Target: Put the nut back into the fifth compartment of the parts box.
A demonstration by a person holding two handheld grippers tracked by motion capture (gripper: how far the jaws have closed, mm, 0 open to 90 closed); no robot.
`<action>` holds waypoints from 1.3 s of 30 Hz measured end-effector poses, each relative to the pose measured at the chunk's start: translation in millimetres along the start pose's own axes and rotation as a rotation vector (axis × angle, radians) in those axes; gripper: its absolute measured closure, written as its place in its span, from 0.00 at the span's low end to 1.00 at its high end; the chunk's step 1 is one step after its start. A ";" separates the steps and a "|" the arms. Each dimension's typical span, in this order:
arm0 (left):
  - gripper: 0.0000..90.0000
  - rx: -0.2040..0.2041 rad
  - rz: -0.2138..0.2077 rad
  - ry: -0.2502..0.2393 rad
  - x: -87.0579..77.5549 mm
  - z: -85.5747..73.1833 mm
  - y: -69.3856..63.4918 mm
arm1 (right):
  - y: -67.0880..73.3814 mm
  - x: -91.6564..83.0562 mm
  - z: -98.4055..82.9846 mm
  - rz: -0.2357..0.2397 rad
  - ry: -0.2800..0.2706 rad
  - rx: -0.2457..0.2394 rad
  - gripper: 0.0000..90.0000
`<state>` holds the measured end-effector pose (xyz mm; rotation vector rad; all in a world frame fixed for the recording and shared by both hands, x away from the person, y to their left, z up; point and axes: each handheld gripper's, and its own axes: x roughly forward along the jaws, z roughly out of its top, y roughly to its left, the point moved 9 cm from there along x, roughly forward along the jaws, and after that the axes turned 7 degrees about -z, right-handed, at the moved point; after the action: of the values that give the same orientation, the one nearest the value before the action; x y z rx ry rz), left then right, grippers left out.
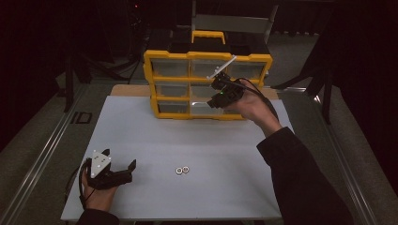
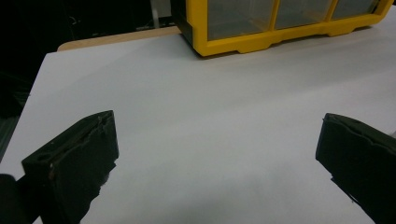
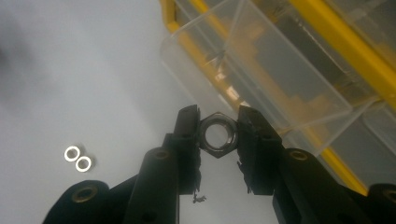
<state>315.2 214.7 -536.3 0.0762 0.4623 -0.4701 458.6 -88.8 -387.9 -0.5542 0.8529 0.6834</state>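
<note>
Right claw (image 3: 217, 123) clamped on hex nut (image 3: 216, 135), raised at far right before open clear drawer (image 3: 261, 79) of yellow organizer (image 1: 206, 84). Nut pinched across opposite flats, bore facing camera, dead centre between tips. Likely steel: small, rigid, light, slick; best gripped on flats. Left claw (image 1: 119, 164) agape, idle near left. Two washers (image 1: 182, 169) near centre.
</note>
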 end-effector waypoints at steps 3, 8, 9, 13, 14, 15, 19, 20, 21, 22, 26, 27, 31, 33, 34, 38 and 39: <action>0.00 -0.002 0.000 0.001 0.0 -0.2 0.1 | -4.6 0.1 2.5 -0.009 -0.004 0.013 0.78; 0.00 0.002 0.000 0.003 0.2 -0.3 0.0 | -9.8 1.5 4.4 -0.018 -0.004 0.040 0.78; 0.00 0.000 0.000 0.002 0.1 -0.1 0.0 | -11.1 2.1 4.5 -0.022 -0.002 0.047 0.78; 0.00 0.001 0.000 0.003 0.1 -0.2 0.0 | -17.7 5.7 4.7 -0.036 0.009 0.089 0.78; 0.00 0.002 0.000 0.003 0.2 -0.2 0.0 | -19.1 6.5 4.8 -0.040 0.010 0.093 0.78; 0.00 0.002 0.000 0.005 0.2 -0.4 0.1 | -20.0 7.3 4.8 -0.043 0.012 0.101 0.78; 0.00 0.002 0.000 0.005 0.3 -0.4 0.0 | -23.3 9.0 5.9 -0.050 0.015 0.129 0.78; 0.00 0.002 0.001 0.005 0.3 -0.5 0.1 | -24.0 9.2 6.0 -0.051 0.017 0.132 0.78; 0.00 0.002 0.000 0.005 0.2 -0.4 0.1 | -24.7 9.6 6.6 -0.054 0.017 0.136 0.78; 0.00 0.000 0.000 0.003 0.2 -0.3 0.1 | -25.0 9.6 6.8 -0.055 0.019 0.139 0.78; 0.00 0.002 0.000 0.005 0.3 -0.4 0.0 | -27.3 10.4 8.3 -0.063 0.025 0.147 0.78; 0.00 0.002 0.000 0.005 0.3 -0.3 -0.1 | -27.5 10.7 8.4 -0.063 0.026 0.149 0.78; 0.00 0.001 0.001 0.005 0.4 -0.5 0.3 | -28.9 13.1 7.7 -0.061 0.034 0.154 0.78; 0.00 0.001 0.001 0.005 0.4 -0.5 0.2 | -29.7 14.0 7.4 -0.061 0.036 0.158 0.78; 0.00 0.001 0.001 0.005 0.4 -0.5 0.2 | -29.9 14.2 7.3 -0.061 0.036 0.159 0.78; 0.00 0.000 0.001 0.005 0.3 -0.4 0.3 | -31.1 14.4 6.9 -0.061 0.037 0.162 0.77; 0.00 0.000 0.001 0.005 0.4 -0.4 0.3 | -31.3 14.3 6.8 -0.061 0.037 0.163 0.77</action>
<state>315.4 214.9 -536.9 0.0780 0.4666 -0.4688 491.7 -100.2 -390.7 -0.4455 0.9138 0.5440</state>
